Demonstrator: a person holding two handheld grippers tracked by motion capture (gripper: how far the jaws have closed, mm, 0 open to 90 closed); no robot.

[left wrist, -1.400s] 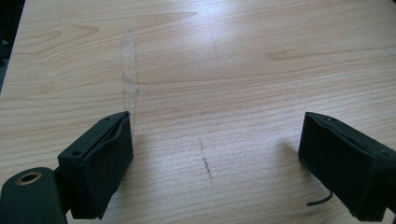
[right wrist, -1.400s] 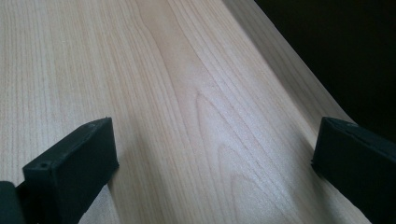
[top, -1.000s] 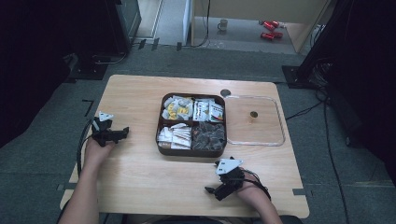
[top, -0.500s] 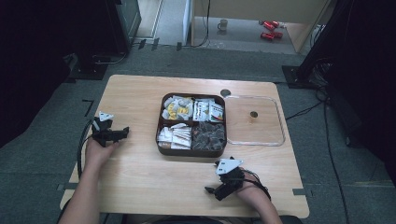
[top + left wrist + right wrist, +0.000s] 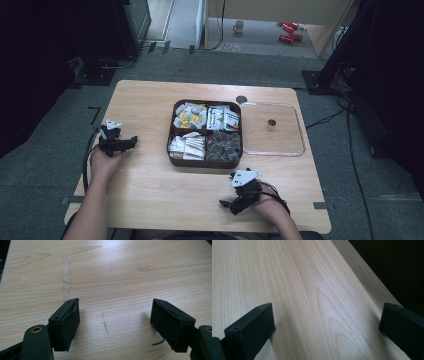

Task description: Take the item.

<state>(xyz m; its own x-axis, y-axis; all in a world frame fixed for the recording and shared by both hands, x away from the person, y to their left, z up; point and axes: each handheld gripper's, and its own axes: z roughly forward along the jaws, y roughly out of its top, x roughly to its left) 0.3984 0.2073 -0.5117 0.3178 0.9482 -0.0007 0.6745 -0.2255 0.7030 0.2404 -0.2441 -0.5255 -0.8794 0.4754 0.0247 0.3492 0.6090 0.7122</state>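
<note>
A brown four-compartment box (image 5: 171,131) stands at the middle of the wooden table (image 5: 145,100), with packets in three sections and dark pieces (image 5: 223,145) in the front right one. To its right lies a clear lid (image 5: 295,131) with a small knob (image 5: 271,122). My left gripper (image 5: 131,142) rests near the table's left edge, pointing right, open (image 5: 115,302) over bare wood. My right gripper (image 5: 229,206) lies near the front edge below the box, open wide (image 5: 328,305) with nothing between its fingers; the table's edge runs by its right finger (image 5: 402,322).
A small dark disc (image 5: 241,99) sits behind the box on the table. On the floor beyond stand a mug (image 5: 239,25), red objects (image 5: 287,27) and black stands (image 5: 320,75). Cables run along the floor at the right.
</note>
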